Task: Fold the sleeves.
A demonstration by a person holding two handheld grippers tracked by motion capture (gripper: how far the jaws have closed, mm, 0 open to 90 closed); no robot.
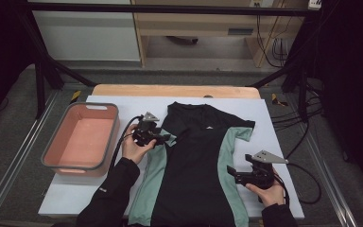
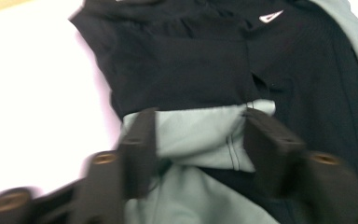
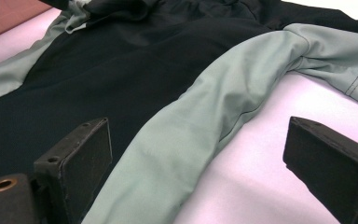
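Observation:
A black T-shirt (image 1: 196, 161) with pale green side panels and sleeves lies face up on the white sheet (image 1: 276, 142). Its left sleeve (image 2: 196, 135) is folded in over the black body. My left gripper (image 1: 164, 138) hovers at that sleeve, and the left gripper view shows the left gripper (image 2: 198, 140) open with the green sleeve cloth lying between the spread jaws. My right gripper (image 1: 230, 172) is beside the shirt's right green panel (image 3: 191, 126). There the right gripper (image 3: 196, 158) is wide open, one jaw over the shirt, the other over the sheet. The right sleeve (image 3: 340, 60) lies spread out.
A pink plastic basin (image 1: 56, 163) with a grey rim stands at the sheet's left edge, with nothing visible inside. The wooden tabletop (image 1: 170, 91) shows beyond the sheet's far edge. Cables trail from both grippers, and black frame bars stand around the table.

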